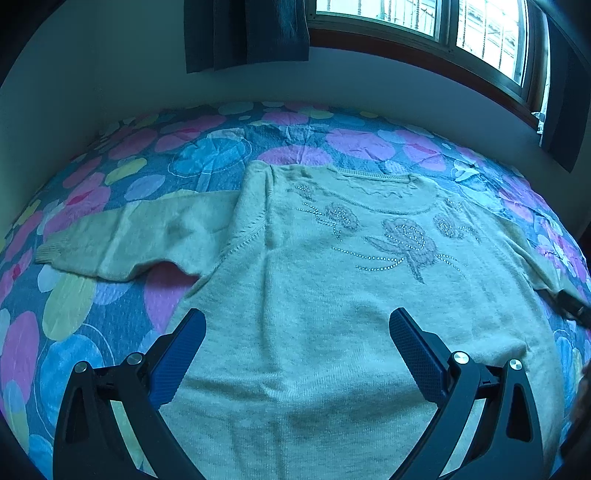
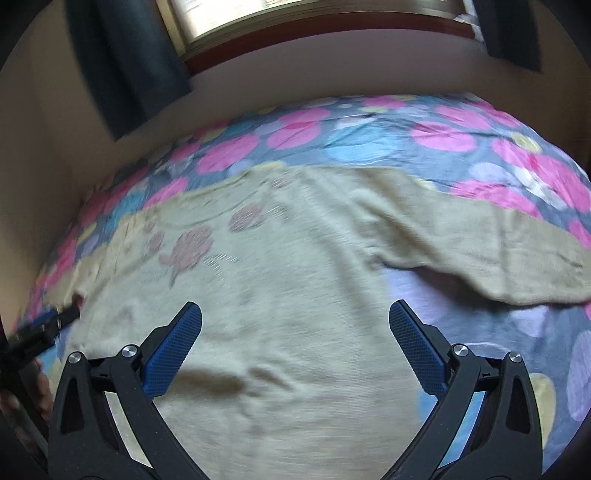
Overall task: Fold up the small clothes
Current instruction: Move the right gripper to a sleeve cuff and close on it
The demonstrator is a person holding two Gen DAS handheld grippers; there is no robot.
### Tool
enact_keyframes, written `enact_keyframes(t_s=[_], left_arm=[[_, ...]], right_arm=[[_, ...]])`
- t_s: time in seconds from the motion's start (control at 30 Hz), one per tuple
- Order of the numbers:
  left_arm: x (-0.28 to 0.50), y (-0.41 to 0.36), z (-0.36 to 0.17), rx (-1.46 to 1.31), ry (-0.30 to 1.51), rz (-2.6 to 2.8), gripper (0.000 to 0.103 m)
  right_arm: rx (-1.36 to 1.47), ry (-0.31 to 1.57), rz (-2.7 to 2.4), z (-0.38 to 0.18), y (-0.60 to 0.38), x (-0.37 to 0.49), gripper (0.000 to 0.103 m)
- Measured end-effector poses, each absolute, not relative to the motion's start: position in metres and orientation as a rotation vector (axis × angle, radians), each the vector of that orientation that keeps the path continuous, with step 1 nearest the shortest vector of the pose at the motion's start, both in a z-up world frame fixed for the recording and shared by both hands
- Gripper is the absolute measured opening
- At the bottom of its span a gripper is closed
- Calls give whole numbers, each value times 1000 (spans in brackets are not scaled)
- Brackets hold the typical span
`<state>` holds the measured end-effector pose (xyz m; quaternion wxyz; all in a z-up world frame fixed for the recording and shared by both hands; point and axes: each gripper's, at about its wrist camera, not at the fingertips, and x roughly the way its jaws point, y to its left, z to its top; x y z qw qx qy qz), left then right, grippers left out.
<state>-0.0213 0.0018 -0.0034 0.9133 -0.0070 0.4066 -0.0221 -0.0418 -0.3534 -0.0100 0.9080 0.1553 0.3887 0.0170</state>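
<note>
Left wrist view: a pale sweater [image 1: 314, 295] is laid flat, front up, on a bedspread [image 1: 92, 314] printed with pink, blue and yellow circles; the neckline [image 1: 373, 175] is turned toward the far wall, and beaded flower motifs [image 1: 402, 240] are spread across the chest; one sleeve [image 1: 129, 236] is stretched out to the left of the frame, its ribbed cuff lying on the bedspread; the other sleeve is cut off at the right edge. The left gripper [image 1: 297, 325] is held above the lower body of the sweater with its blue-padded fingers [image 1: 177, 362] spread wide, nothing between them. A dark tip of the other gripper is seen at the right edge, near the far sleeve. A window [image 1: 443, 26] and a dark curtain [image 1: 247, 29] are seen on the wall behind.

Right wrist view: the picture is blurred by motion; the same sweater [image 2: 277, 295] fills the middle of the frame, with the flower motifs [image 2: 192, 247] up and to the left; a sleeve [image 2: 480, 243] is stretched to the right over the bedspread [image 2: 517, 332]. The right gripper [image 2: 295, 325] is held above the sweater's body and side edge, its fingers [image 2: 170, 354] wide apart and empty. The left gripper [image 2: 44, 328] is seen at the left edge, by the sweater's other side.
</note>
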Motion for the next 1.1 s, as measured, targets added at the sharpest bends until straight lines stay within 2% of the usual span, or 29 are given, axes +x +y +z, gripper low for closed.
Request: enact_keyframes(t_s=[0.2,0.23,0.27,0.33,0.4,0.53,0.83,0.9,0.93,0.97,1.0,1.1], left_arm=[[-20,-1,-9,-9,851,-47,99],[-19,-1,-11,-8,856,-47,99],[-19,-2,-12,-7,859,-48,99],[-18,-2,-14,-4,864,-48,99],[-17,-2,-16,-2,870,-48,99],[-17,-3,-19,2,874,-46,99],[-15,-3,-24,8,886,-49,99],[-15,-3,-24,9,884,-50,99],[-15,-3,-24,9,883,-52,99],[-16,-3,-24,10,882,-54,99],[-16,-4,-24,11,881,-56,99],[-18,-3,-22,5,882,-61,99]], right_arm=[[487,753,-130,-17,-454,-62,100],[539,743,-177,-21,-479,-69,96],[586,737,-212,-26,-498,-75,84],[718,734,-281,-40,-541,-91,66],[873,729,-344,-60,-578,-108,64],[1042,662,-411,-83,-618,-133,51],[1169,466,-495,-100,-658,-150,47],[1166,464,-500,-102,-662,-148,39],[1165,472,-500,-104,-663,-148,30],[1162,485,-495,-106,-668,-145,17],[1152,506,-484,-108,-672,-140,7],[1110,501,-520,-100,-681,-140,4]])
